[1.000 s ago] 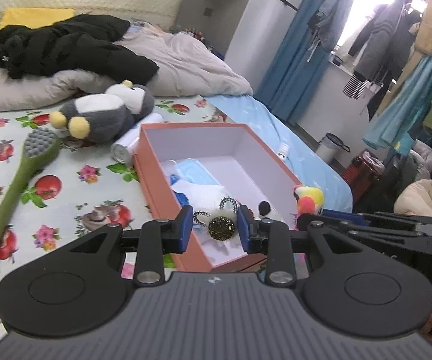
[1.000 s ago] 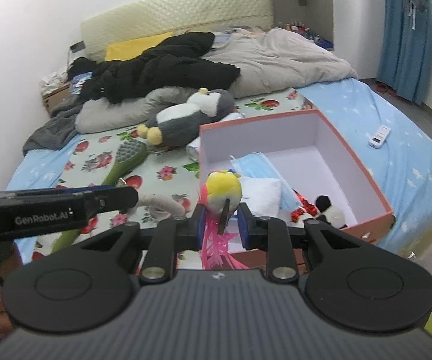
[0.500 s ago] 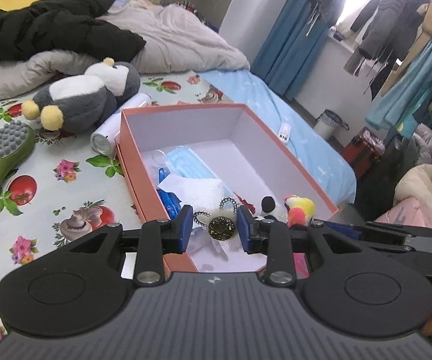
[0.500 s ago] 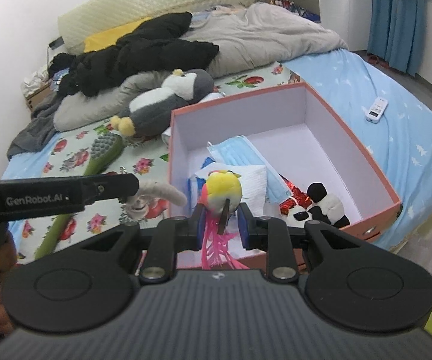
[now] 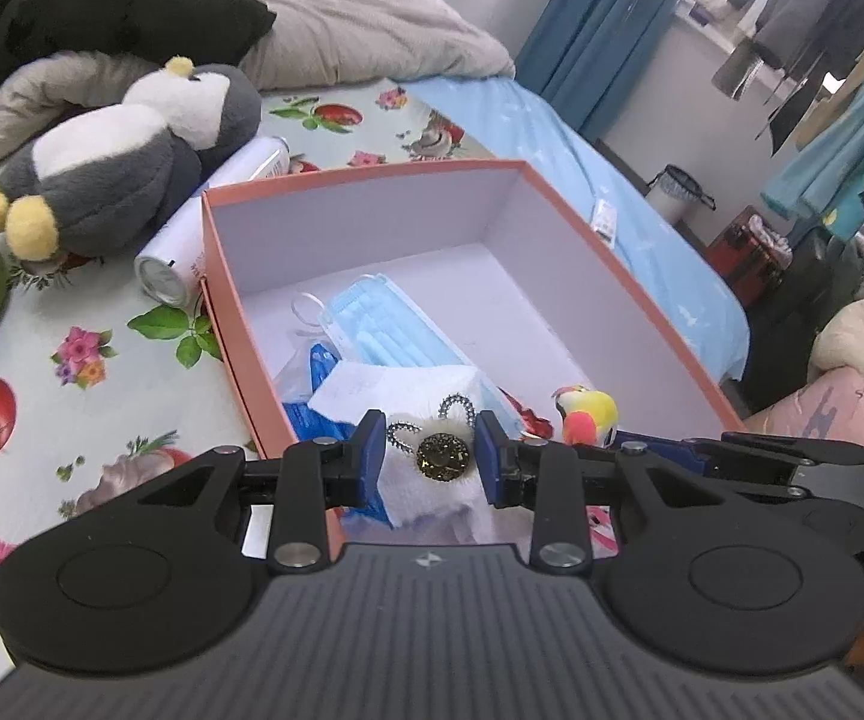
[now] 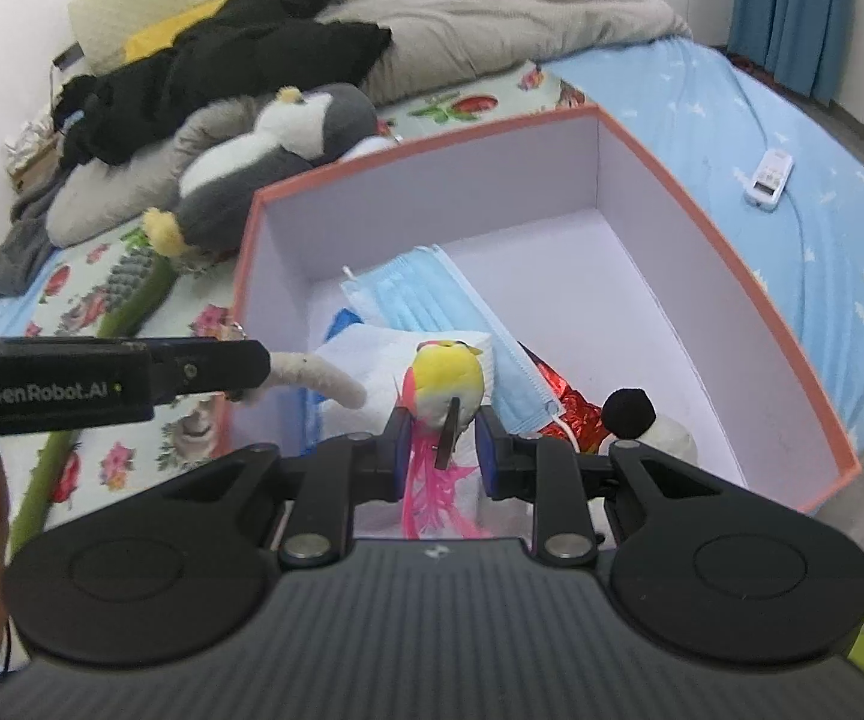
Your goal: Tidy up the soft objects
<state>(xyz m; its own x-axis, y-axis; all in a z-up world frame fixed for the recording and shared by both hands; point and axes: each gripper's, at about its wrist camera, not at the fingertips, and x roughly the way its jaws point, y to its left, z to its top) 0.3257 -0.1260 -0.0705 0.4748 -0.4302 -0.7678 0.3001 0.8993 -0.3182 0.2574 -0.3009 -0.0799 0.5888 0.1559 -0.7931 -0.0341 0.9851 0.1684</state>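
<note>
Both grippers have come forward over the box since a second ago, so its near rim now sits under my fingers instead of ahead of them. My left gripper [image 5: 430,455] is clamped on a white fluffy ornament [image 5: 432,468] with a glittery round stud at its middle, held above the near corner of the box [image 5: 372,177]. My right gripper [image 6: 438,450] is pinched on a small yellow bird toy [image 6: 447,381] whose pink feather tail hangs below the pads. Both feel like nothing: light, squashy, likely to spring back, so a gentle squeeze at the body is enough, and the feathers should not be grabbed since they could tear. Under them lie a folded white cloth [image 6: 372,360], a blue mask [image 5: 381,330] and a little panda toy [image 6: 642,420], all inside the box. Outside, against its far left wall, rest a penguin plush [image 5: 126,174] and a white can [image 5: 192,252].
</note>
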